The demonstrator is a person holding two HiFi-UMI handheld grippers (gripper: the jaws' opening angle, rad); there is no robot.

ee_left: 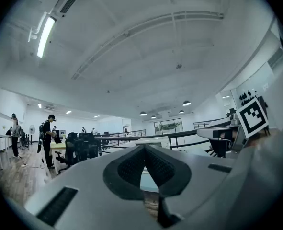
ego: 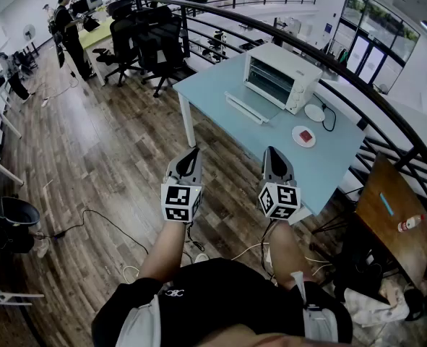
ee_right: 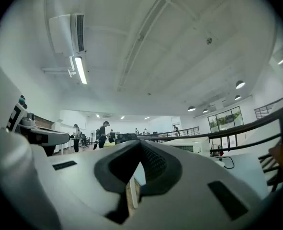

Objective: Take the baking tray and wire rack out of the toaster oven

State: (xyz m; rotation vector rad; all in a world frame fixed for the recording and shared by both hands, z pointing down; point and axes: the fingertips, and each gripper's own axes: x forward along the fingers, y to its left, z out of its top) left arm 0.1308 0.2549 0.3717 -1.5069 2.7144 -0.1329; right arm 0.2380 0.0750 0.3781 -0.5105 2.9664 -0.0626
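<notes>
Open-plan office, wood floor, with a curved black railing running behind the work area. A light blue desk stands against the railing. To its left is a cluster of black office chairs, and a person stands by a far yellow-green desk. A brown table with a bottle lying on it sits at lower right. The white toaster oven sits on the far part of the blue desk, front turned toward the wearer, with what looks like its door lowered flat in front of it. The baking tray and wire rack are not out on the desk. The oven's dark opening is too small to tell them apart inside. Right of the oven are a white disc, a black cable and a small round plate carrying something red. The left gripper and right gripper are held side by side in front of the wearer's body, roughly level and pointing toward the desk, well apart from the oven. The left is over the floor and the right lies near the desk's near edge. Each carries its marker cube. On both, the jaws are closed tip to tip with nothing between them.
</notes>
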